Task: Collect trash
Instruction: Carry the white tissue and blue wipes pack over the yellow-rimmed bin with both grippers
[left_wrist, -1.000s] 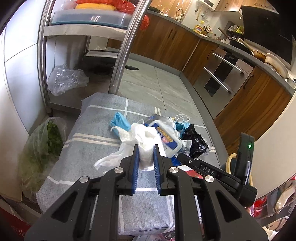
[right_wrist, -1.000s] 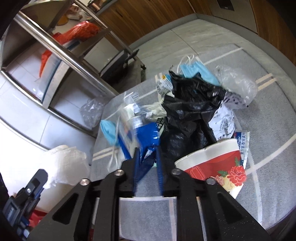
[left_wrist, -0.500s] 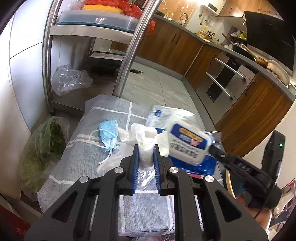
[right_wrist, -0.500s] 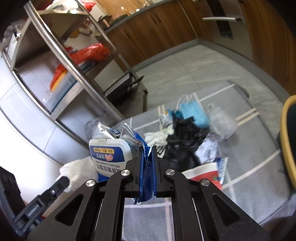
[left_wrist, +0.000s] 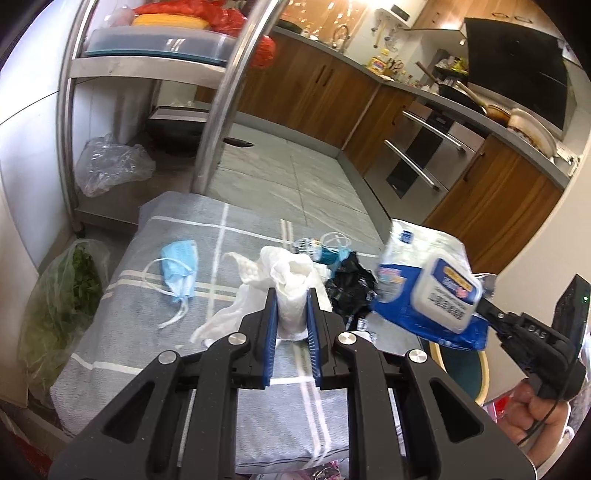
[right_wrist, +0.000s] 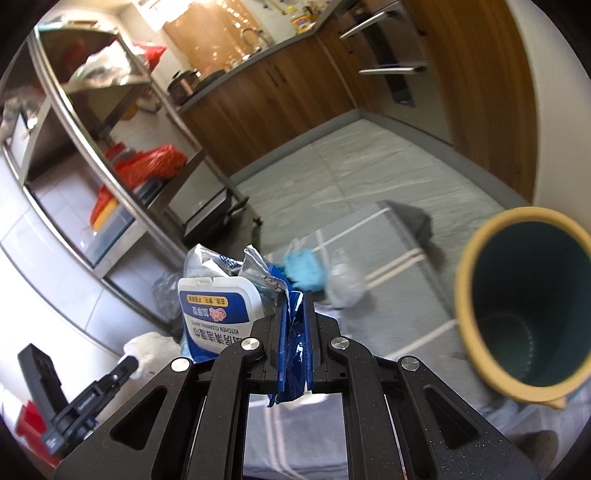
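My left gripper (left_wrist: 291, 295) is shut on a crumpled white tissue (left_wrist: 291, 280) above the grey striped cloth (left_wrist: 147, 332). My right gripper (right_wrist: 294, 295) is shut on a blue wet-wipes pack (right_wrist: 218, 317), held up in the air; the same wet-wipes pack (left_wrist: 432, 291) shows at the right of the left wrist view. A bin (right_wrist: 524, 314) with a yellow rim and dark teal inside stands to the right of the right gripper. On the cloth lie a blue face mask (left_wrist: 179, 267), a black plastic bag (left_wrist: 351, 284) and another blue mask (right_wrist: 304, 267).
A steel shelf rack (left_wrist: 218, 110) with a clear plastic bag (left_wrist: 110, 166) stands beyond the cloth. A bag of greens (left_wrist: 62, 306) lies at the left. Wooden kitchen cabinets (left_wrist: 314, 96) and an oven (left_wrist: 421, 155) line the far side of the tiled floor.
My right gripper closed on the wipes pack, lifted it off the trash pile and carried it up and rightward toward the bin. The left gripper stayed put with the tissue.
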